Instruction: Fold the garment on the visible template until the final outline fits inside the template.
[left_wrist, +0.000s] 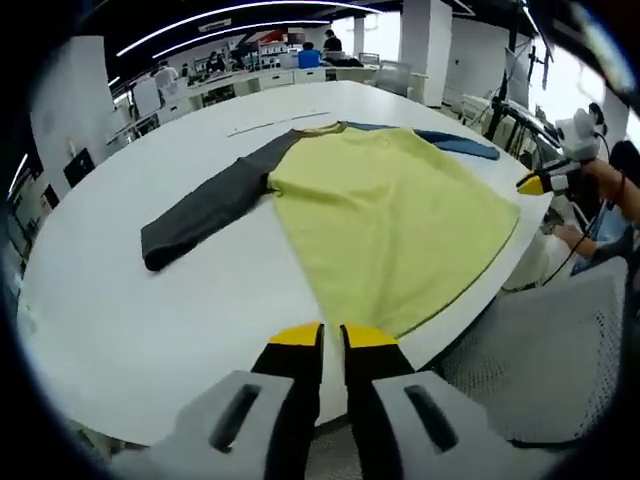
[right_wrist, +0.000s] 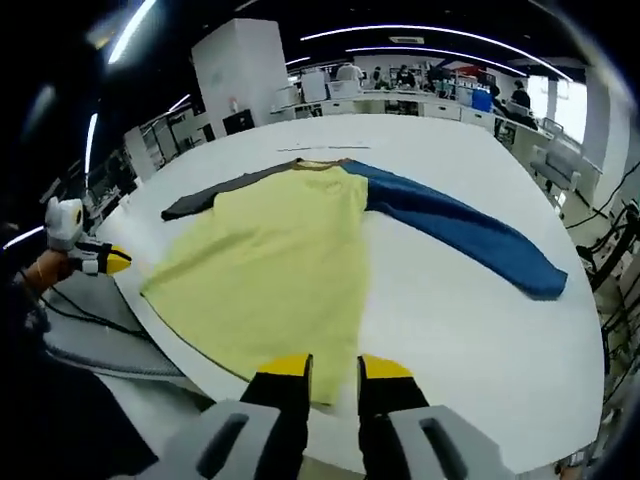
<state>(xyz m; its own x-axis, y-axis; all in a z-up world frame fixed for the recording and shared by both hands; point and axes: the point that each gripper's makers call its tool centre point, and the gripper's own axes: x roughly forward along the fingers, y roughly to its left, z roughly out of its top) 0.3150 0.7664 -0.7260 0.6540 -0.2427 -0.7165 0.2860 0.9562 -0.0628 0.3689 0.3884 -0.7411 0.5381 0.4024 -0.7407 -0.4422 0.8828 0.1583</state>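
- A yellow shirt (left_wrist: 385, 215) lies flat on the round white bench (left_wrist: 150, 320) — one sleeve is dark grey (left_wrist: 205, 210), the other sleeve is blue (right_wrist: 465, 232).
- The left tongs (left_wrist: 332, 335) hang at the bench edge, just short of the shirt's hem, jaws a little apart and holding nothing.
- The right tongs (right_wrist: 334, 365) sit at the shirt's hem too, jaws a little apart — nothing between them.
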